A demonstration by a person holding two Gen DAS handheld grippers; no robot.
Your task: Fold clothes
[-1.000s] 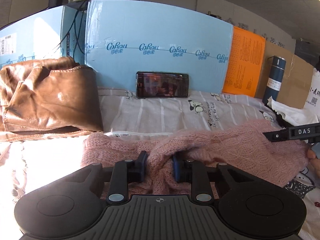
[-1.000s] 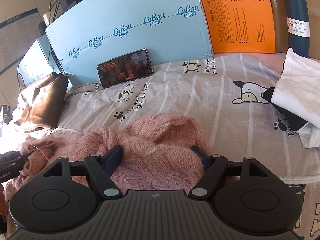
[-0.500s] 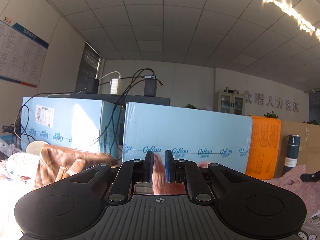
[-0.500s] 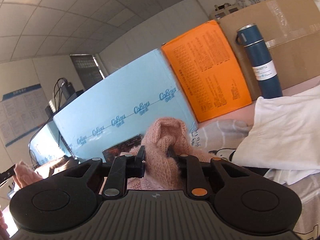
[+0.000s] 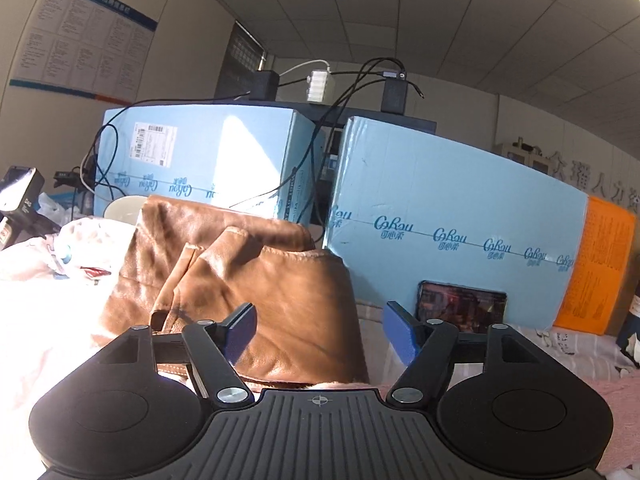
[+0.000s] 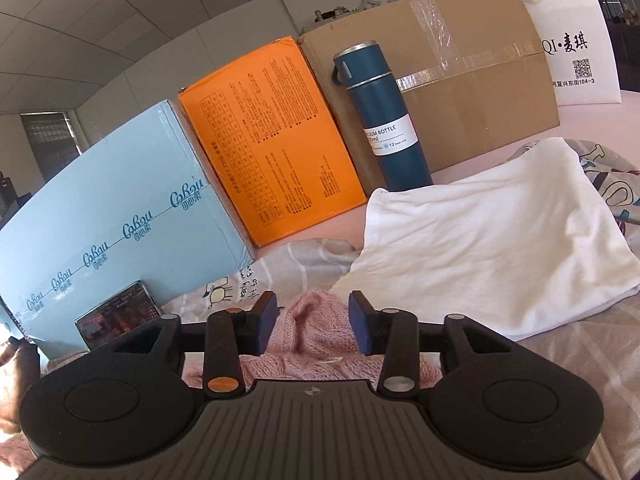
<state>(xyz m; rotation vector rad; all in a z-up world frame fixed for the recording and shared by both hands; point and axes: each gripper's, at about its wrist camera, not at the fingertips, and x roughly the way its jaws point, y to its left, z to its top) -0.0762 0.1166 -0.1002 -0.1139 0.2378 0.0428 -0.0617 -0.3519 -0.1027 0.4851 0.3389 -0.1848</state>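
Both claws just opened, pink sweater [image 6: 316,332] released — flat

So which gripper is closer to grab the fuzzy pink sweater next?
Probably the right gripper: its jaws, just opening, stand either side of the pink sweater. The left gripper, also just opened, holds nothing and faces the brown leather jacket.

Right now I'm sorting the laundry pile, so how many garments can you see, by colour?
Pink: 1, the knitted sweater
Brown: 1, the leather jacket
White: 1, the folded top
Total: 3
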